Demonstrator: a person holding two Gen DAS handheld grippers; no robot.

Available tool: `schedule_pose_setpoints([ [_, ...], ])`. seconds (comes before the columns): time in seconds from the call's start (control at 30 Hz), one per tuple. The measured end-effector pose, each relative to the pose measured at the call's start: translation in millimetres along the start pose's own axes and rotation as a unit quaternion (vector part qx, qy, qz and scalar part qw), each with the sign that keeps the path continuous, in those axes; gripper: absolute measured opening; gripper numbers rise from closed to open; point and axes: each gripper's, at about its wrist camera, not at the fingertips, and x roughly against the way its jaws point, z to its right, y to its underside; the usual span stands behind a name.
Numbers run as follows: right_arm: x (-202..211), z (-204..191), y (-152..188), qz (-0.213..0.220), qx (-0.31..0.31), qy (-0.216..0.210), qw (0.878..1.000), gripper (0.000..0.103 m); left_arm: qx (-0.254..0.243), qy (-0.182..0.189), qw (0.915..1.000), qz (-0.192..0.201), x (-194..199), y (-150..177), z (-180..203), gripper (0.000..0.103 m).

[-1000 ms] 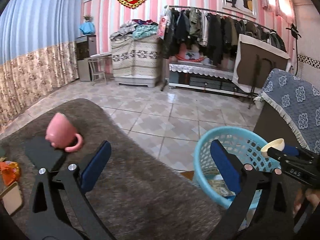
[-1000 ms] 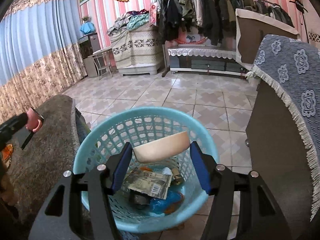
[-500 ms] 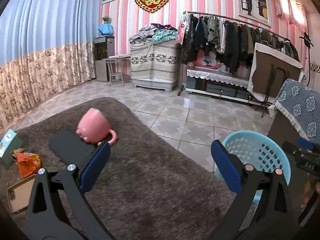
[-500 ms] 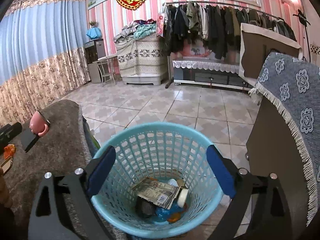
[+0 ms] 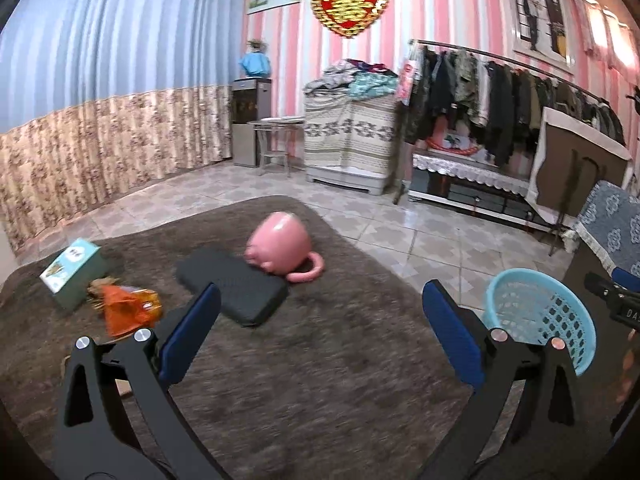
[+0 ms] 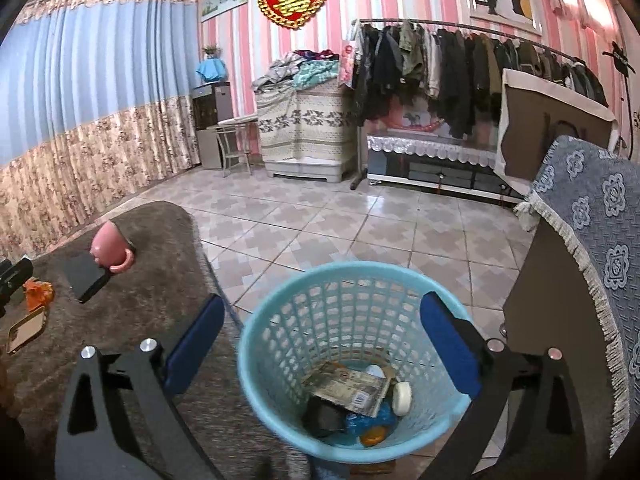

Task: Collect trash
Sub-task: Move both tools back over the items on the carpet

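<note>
A light blue mesh basket stands on the floor by the brown rug; it also shows in the left wrist view. It holds a cream cup, a printed wrapper and other trash. My right gripper is open and empty above the basket. My left gripper is open and empty over the rug. An orange wrapper lies on the rug ahead left of the left gripper; it also shows in the right wrist view.
A pink mug lies on its side against a black pad. A teal box stands at the rug's left. A phone-like slab lies near the orange wrapper. A blue-cloth-covered cabinet stands right of the basket.
My right gripper opened and let the cream cup drop into the basket, then lifted back. My left gripper swung left, bringing the orange wrapper and teal box into view.
</note>
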Motion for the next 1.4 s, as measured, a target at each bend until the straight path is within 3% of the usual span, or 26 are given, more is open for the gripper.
schedule_pose_setpoints([
  [0.43, -2, -81, 6, -0.001, 0.068, -0.058, 0.996, 0.097, 0.036, -0.089, 0.9954, 0.004, 22, 24, -99, 0.098],
  [0.83, -38, -156, 27, -0.028, 0.105, -0.119, 0.987, 0.097, 0.087, -0.154, 0.9837, -0.031, 19, 48, -185, 0.098],
  [1.03, -58, -190, 39, -0.043, 0.133, -0.139, 0.98, 0.097, 0.111, -0.157, 0.9795, -0.059, -5, 53, -213, 0.098],
  [1.27, -72, -209, 44, -0.051, 0.15, -0.145, 0.977, 0.097, 0.107, -0.144, 0.9798, -0.087, -55, 40, -214, 0.097],
  [1.33, -74, -209, 45, -0.053, 0.151, -0.144, 0.977, 0.097, 0.094, -0.142, 0.9802, -0.101, -75, 35, -211, 0.094],
  [1.4, -77, -210, 47, -0.058, 0.154, -0.142, 0.976, 0.097, 0.089, -0.137, 0.9797, -0.117, -89, 32, -210, 0.083],
])
